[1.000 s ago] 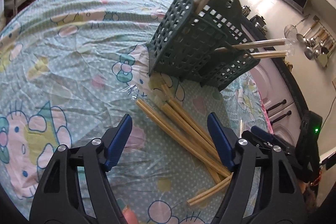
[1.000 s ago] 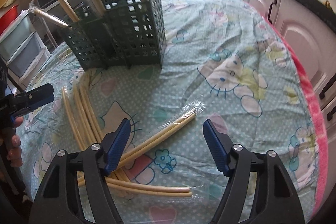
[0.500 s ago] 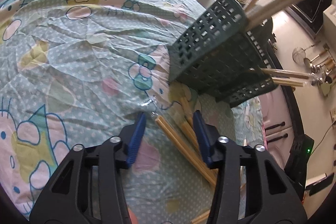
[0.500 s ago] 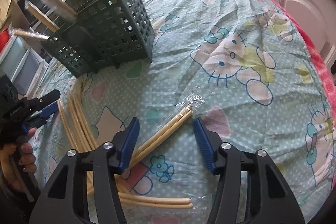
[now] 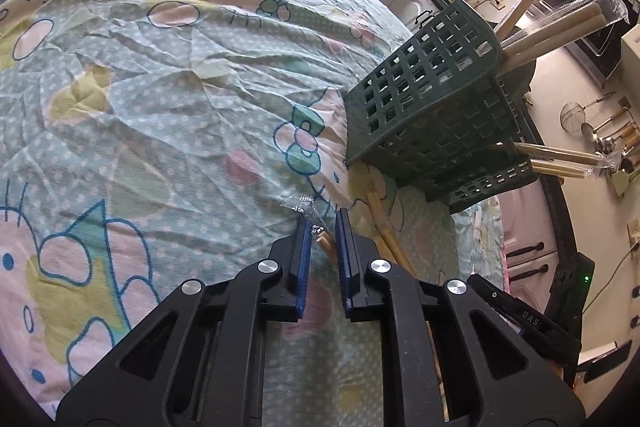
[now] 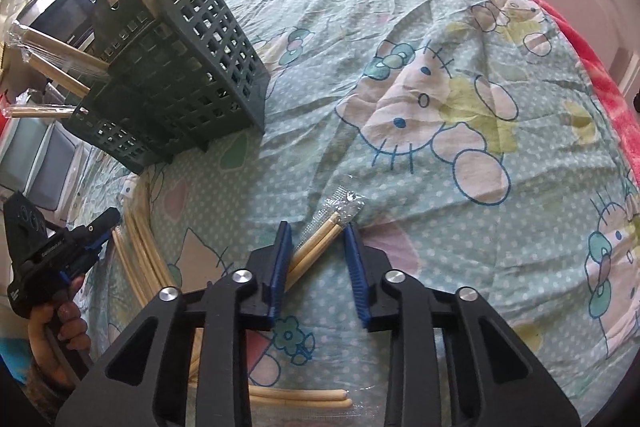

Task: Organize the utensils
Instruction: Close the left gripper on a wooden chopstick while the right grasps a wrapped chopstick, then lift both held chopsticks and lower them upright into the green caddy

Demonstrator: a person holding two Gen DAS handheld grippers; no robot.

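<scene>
My left gripper [image 5: 323, 217] is closing, its blue pads pinching the plastic-wrapped tip of a chopstick pair [image 5: 325, 239] that lies on the tablecloth. More chopsticks [image 5: 386, 227] lie just right of it, running toward the dark green lattice utensil basket [image 5: 424, 99], which holds several wrapped pairs [image 5: 560, 23]. My right gripper [image 6: 317, 226] is also closing. Another wrapped pair [image 6: 320, 238] lies between its jaws, near the left pad, with a gap on the right. In the right wrist view the left gripper [image 6: 108, 223] is at far left, held by a hand [image 6: 60, 319].
A cartoon-print tablecloth [image 5: 140, 87] covers the round table, with a red edge [image 6: 592, 67] at the right. Several loose chopsticks [image 6: 140, 251] curve along the left, and one pair [image 6: 304, 397] lies near me. Cabinets and hanging ladles [image 5: 608, 139] are beyond.
Both grippers moved forward and down over the chopstick ends while their jaws narrowed. The left went from wide open to pinching a wrapped tip; the right narrowed around its pair.
</scene>
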